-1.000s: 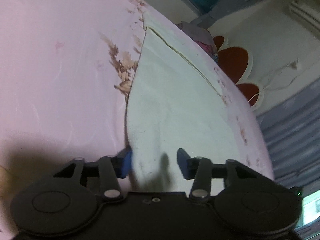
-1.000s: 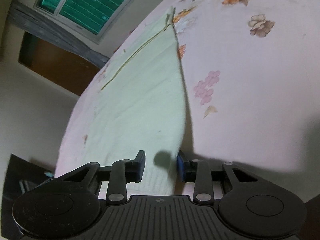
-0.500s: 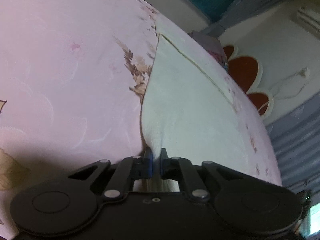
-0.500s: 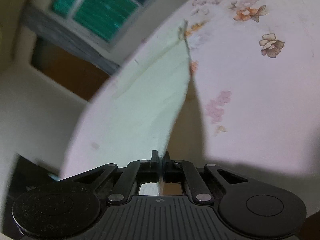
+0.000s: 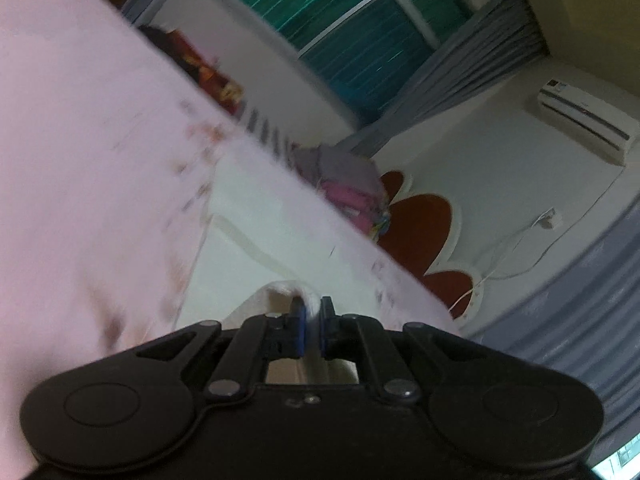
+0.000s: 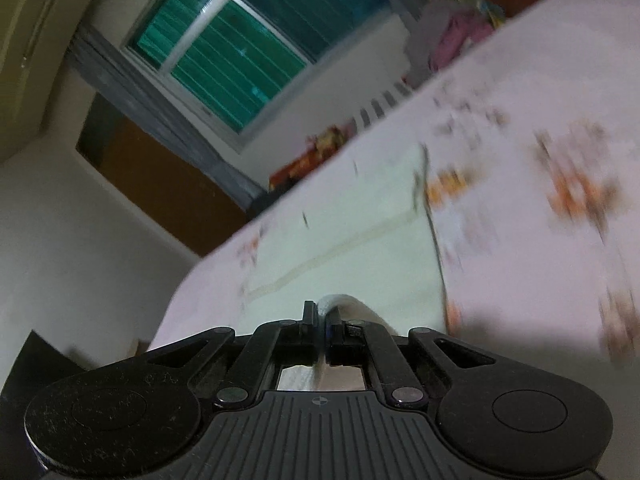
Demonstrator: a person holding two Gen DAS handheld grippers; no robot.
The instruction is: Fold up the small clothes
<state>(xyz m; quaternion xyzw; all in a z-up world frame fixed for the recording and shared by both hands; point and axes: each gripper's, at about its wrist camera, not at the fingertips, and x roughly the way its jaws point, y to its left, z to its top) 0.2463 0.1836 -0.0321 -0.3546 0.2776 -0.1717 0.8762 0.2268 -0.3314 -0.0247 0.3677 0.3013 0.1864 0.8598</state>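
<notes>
The small cloth is pale and lies flat on the bed, ahead of both my tools. Its near edge is lifted, with one corner pinched tight in my left hand-held gripper and the other corner pinched tight in my right hand-held gripper.

To fold it well, I think I should carry both corners forward side by side, at the same height, so the near edge stays straight. Then I should lay them down right on the far corners before I let go.

The left view shows a pile of pink and grey clothes past the far edge of the bed, and a white box high on the wall. The right view shows the orange flowers on the bed sheet beside the cloth. Both views are blurry, so I may be wrong about the cloth's thin trim line.
</notes>
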